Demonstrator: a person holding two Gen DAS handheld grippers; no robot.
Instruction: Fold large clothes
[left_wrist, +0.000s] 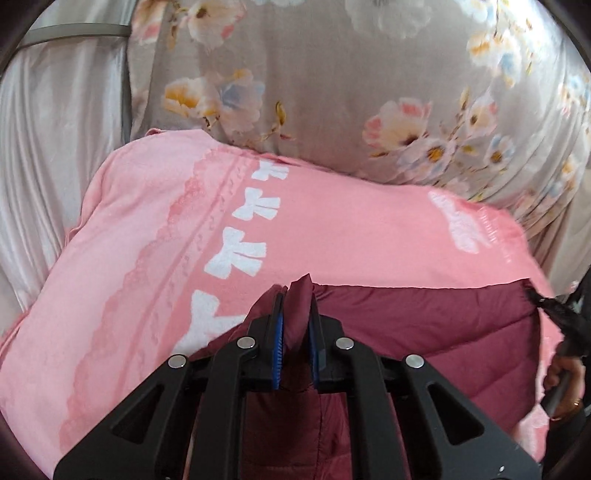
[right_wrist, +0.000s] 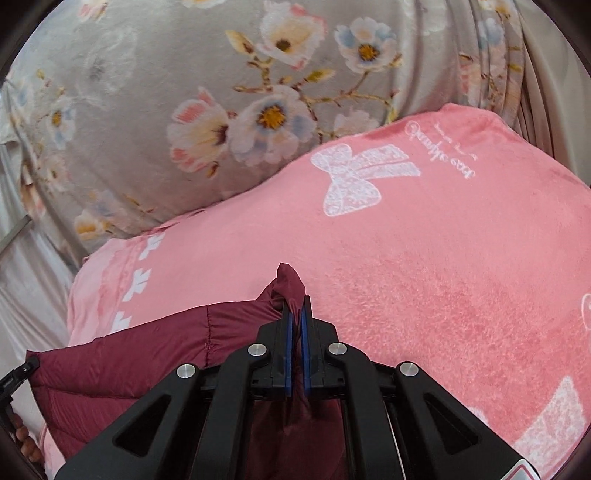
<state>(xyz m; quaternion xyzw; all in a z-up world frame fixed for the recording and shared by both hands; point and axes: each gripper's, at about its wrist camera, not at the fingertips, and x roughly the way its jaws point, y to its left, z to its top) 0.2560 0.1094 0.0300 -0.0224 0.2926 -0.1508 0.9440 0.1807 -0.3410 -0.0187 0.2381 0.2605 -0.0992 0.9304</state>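
Gripping a pinch of maroon cloth each, both grippers hold the jacket (left_wrist: 406, 332) up over a pink blanket (left_wrist: 332, 229).

In the left wrist view the left gripper (left_wrist: 295, 295) has its jaws nearly closed, with a fold of the jacket squeezed between the blue pads (left_wrist: 279, 350) and a peak of cloth sticking out past the tips. From that pinch the jacket's top edge runs in a taut line toward the right side of the view, where the right gripper (left_wrist: 546, 306) shows as a dark blurred shape at the far end of the edge, with part of a hand (left_wrist: 561, 384) below it. Quilted seams show on the maroon panel hanging below the edge.

In the right wrist view the right gripper (right_wrist: 296, 306) is shut almost fully on a thin fold of the jacket (right_wrist: 129, 362), whose tip pokes up above the jaws. The maroon panel stretches off to the left of the view, ending at the left gripper (right_wrist: 18, 373), which shows only as a dark bit at the frame's edge, with fingers (right_wrist: 26, 439) below it.

The blanket (right_wrist: 424, 277) bears white bows and a lace-print border, and the jacket hangs over its near edge. Beyond the blanket's far edge lies a grey floral cover (right_wrist: 147, 92), also seen in the left view (left_wrist: 332, 92), with pale satin cloth (left_wrist: 55, 166) at the side.
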